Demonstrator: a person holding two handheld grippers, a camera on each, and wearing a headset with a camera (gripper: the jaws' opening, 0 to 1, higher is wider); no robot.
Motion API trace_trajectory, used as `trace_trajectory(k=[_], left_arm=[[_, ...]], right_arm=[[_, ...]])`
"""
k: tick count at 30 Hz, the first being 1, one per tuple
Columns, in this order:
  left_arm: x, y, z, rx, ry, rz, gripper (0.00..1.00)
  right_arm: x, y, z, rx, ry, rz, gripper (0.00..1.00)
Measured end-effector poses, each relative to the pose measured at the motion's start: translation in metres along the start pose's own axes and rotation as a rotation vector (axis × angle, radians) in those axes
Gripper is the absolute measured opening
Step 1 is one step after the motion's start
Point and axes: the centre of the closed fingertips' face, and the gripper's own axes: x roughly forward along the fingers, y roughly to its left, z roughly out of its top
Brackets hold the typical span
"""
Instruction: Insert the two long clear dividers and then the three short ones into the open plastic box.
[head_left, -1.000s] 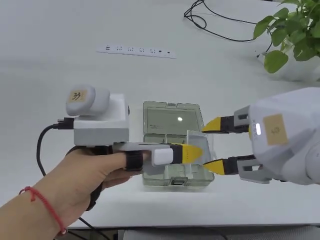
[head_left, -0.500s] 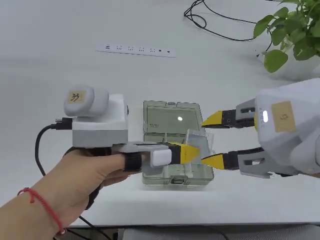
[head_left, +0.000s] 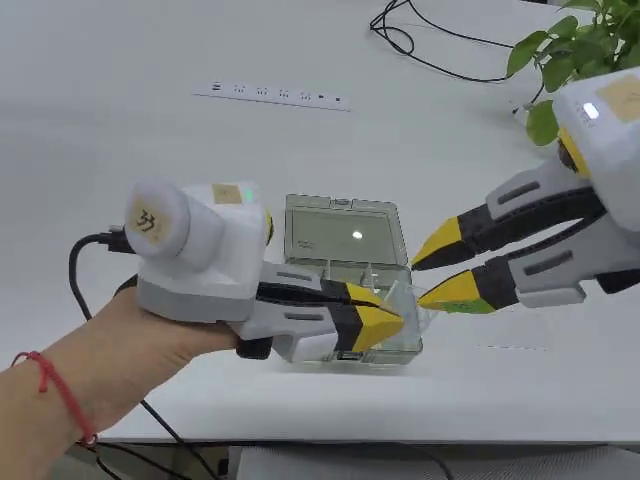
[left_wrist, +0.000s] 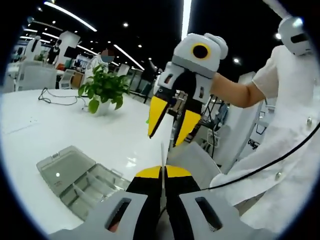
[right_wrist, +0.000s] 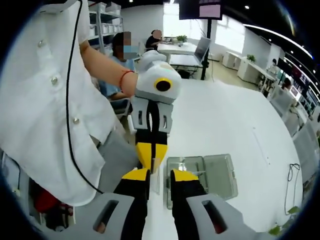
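- Divider (left_wrist: 162, 155), clear, pinched edge-on between the closed jaws of the left hand-held gripper (head_left: 385, 322), which has rolled sideways since the earlier frame, above the front of the open plastic box (head_left: 345, 232).
- Right hand-held gripper (head_left: 420, 282): empty, jaws parted but narrower than before, lifted and angled down at the box's right side.
- Box unmoved on the desk (head_left: 150, 150).

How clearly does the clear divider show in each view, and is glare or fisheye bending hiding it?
Head view: even light, sharp; a small glare spot on the box lid; the divider is faint at the tip of the left gripper. Left gripper view: strong fisheye bending; the divider is a thin edge-on line. Right gripper view: bent; the divider is hard to make out.
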Motion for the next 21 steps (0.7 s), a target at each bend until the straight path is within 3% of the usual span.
trace_trajectory(k=[3,10,21], left_arm=[[-0.001,-0.005,0.001,0.038,-0.002,-0.020,0.00],[-0.002,-0.012,0.005,0.085,-0.026,-0.049,0.00],[-0.004,-0.015,0.012,0.110,-0.054,-0.060,0.00]], right_arm=[[-0.001,-0.001,-0.004,0.021,0.007,0.057,0.14],[0.002,0.016,0.000,0.063,-0.001,0.170,0.10],[0.005,0.022,0.000,0.064,0.013,0.209,0.04]])
